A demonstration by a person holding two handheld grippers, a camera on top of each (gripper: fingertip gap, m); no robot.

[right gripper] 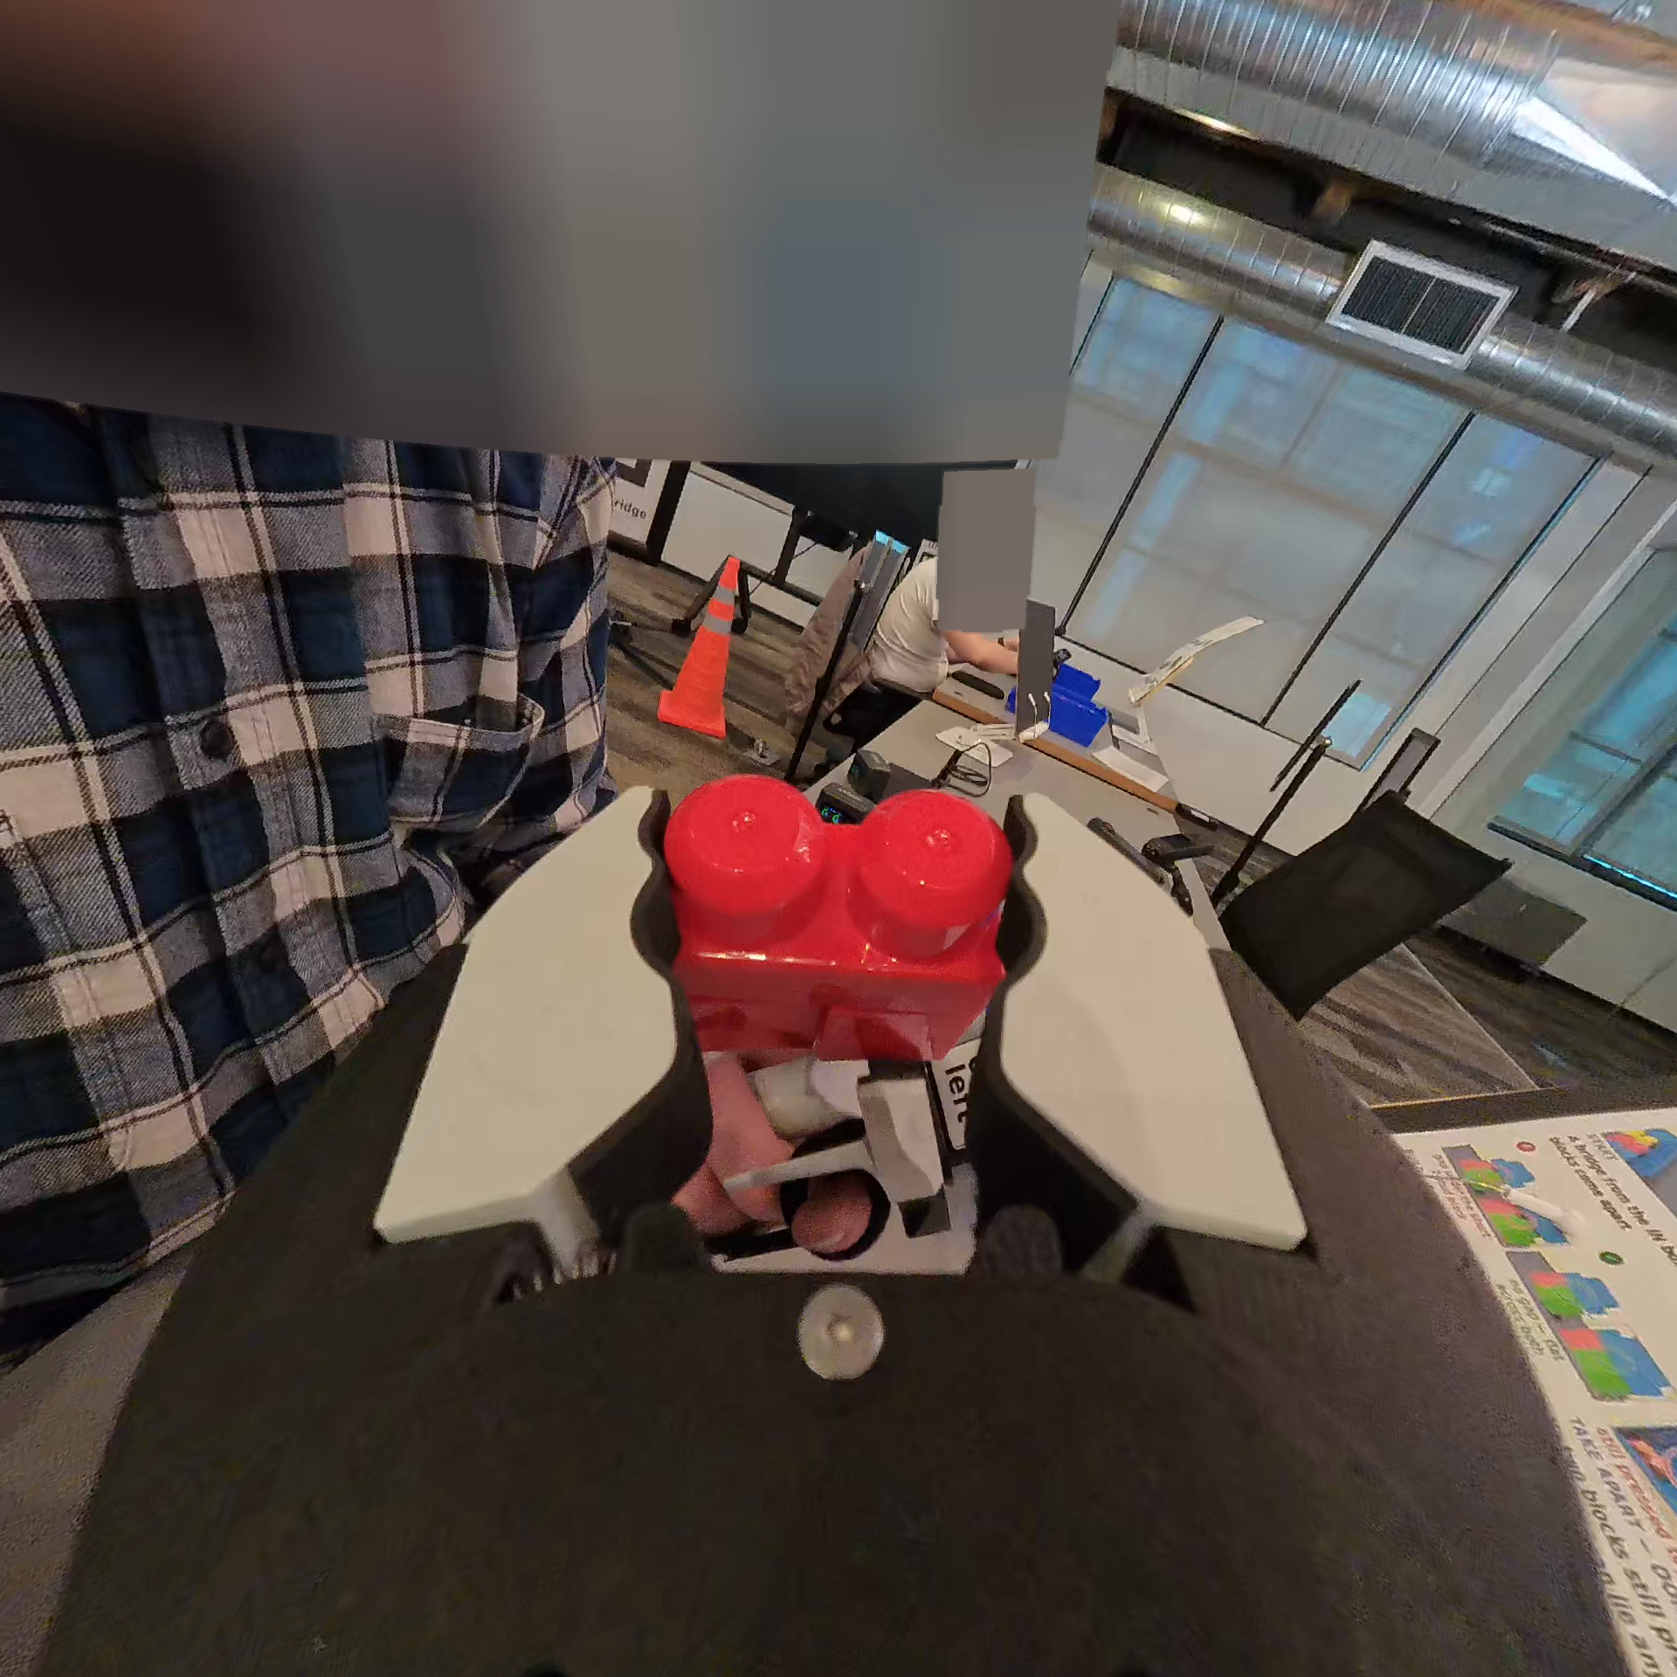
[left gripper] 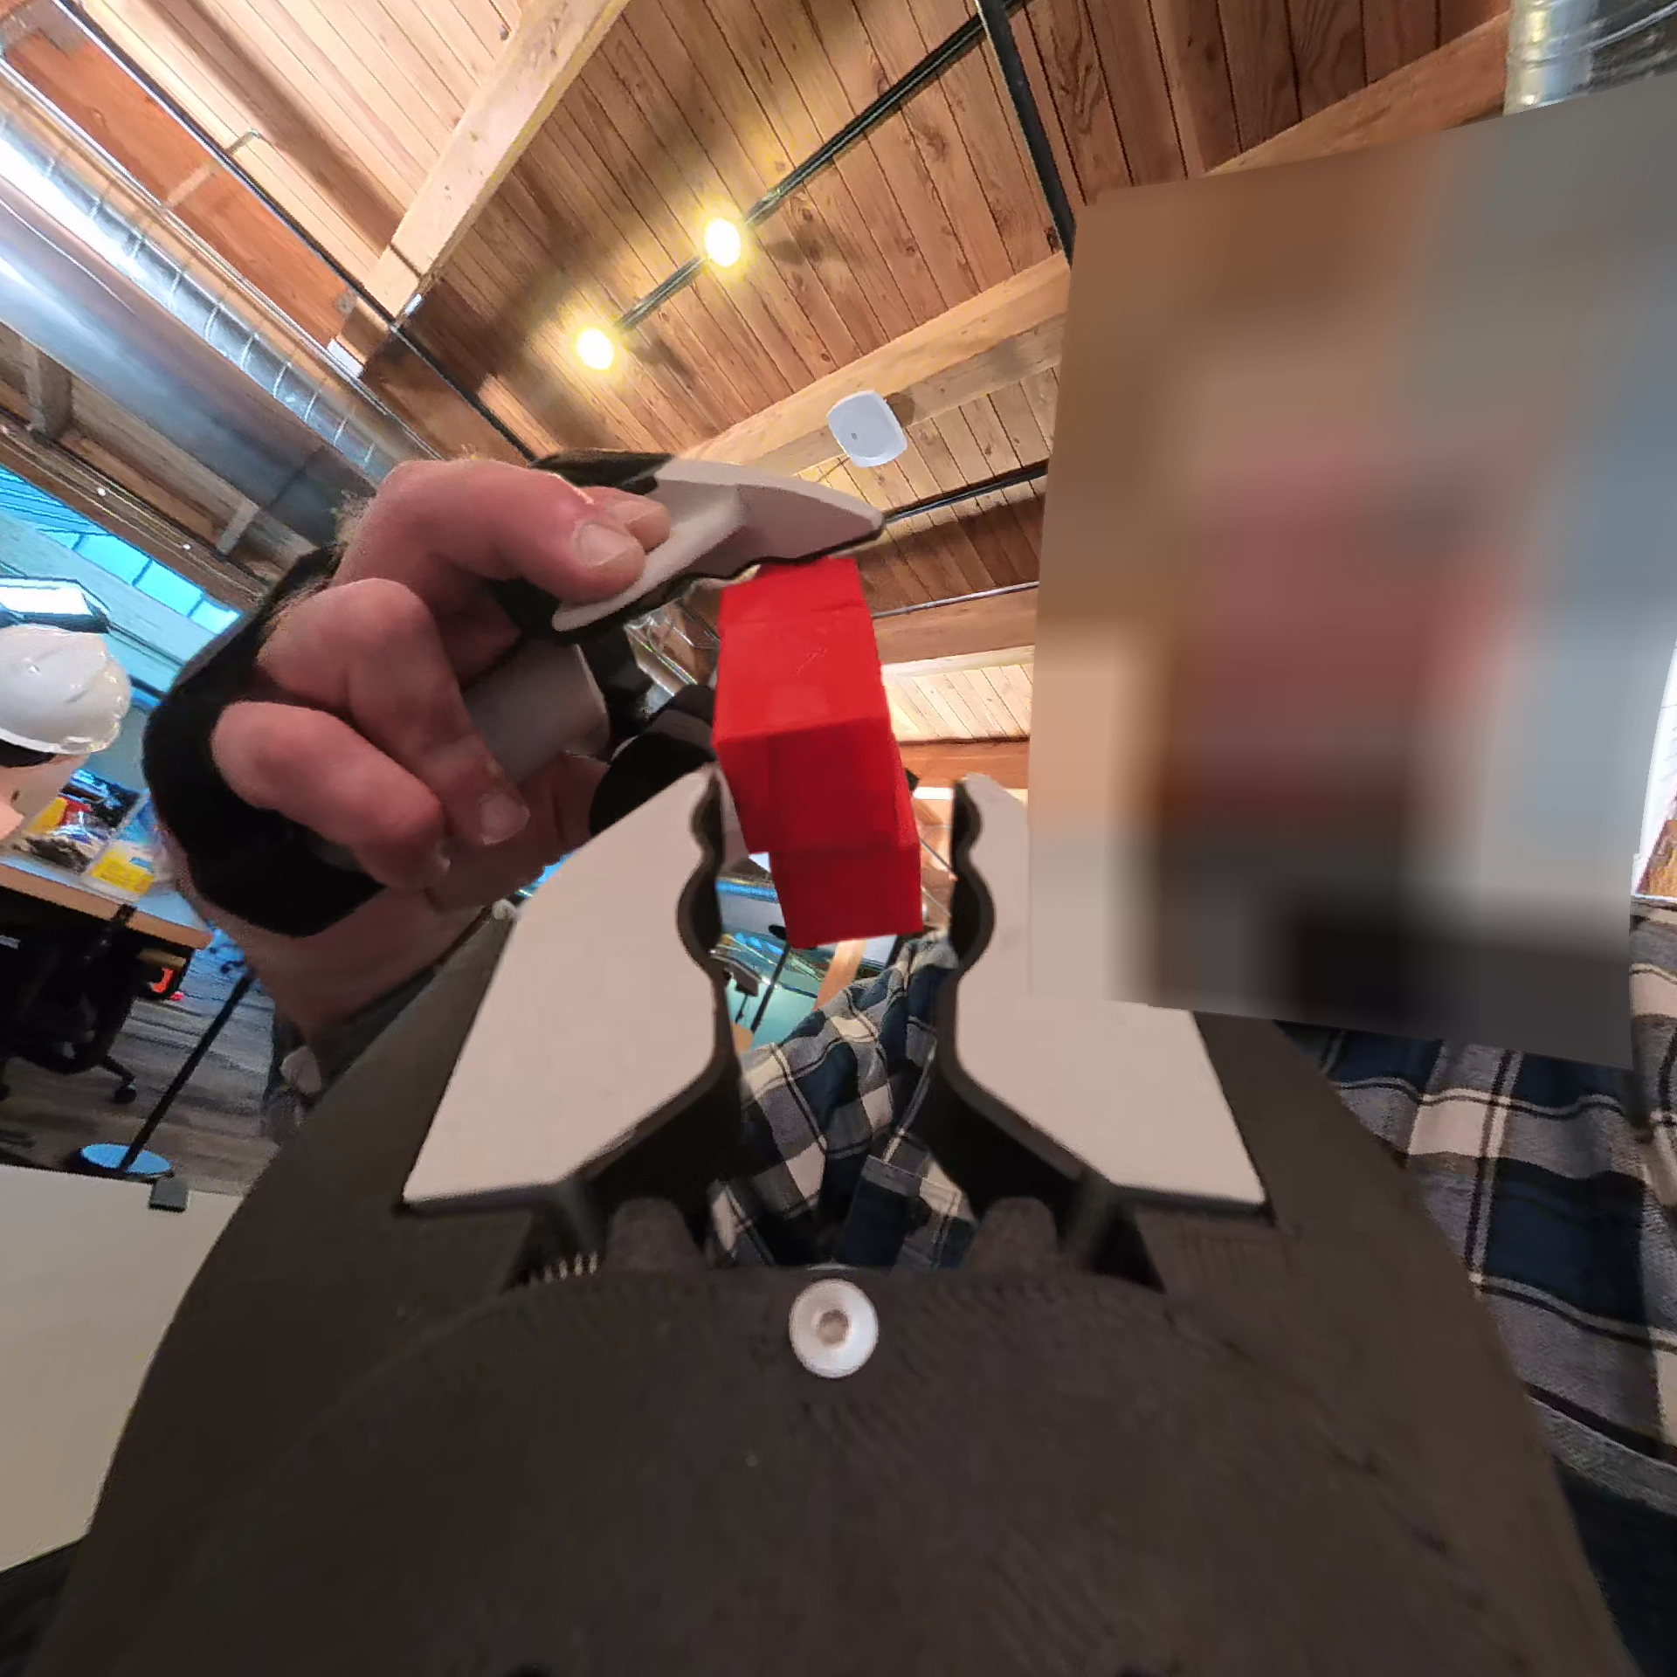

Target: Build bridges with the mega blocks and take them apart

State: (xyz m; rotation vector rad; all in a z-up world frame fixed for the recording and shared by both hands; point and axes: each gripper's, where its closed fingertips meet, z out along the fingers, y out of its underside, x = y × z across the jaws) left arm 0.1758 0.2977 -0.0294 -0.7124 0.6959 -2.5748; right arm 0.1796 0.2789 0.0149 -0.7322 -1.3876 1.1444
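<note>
Wooden ceiling beams (left gripper: 817, 227) fill the upper frame as your right gripper (right gripper: 835, 871) clamps a red block (right gripper: 835, 916), studs forward, at centre. Your left gripper (left gripper: 839, 817) stands open, the block just beyond its tips.

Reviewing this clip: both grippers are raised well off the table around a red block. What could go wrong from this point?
1. Only the right gripper clamps the red block; the left gripper stands open around its lower end, so a slip probably means a long fall.
2. The left gripper's left fingertip sits almost against the block; closing off-centre might lever it out of the right's grip.
</note>
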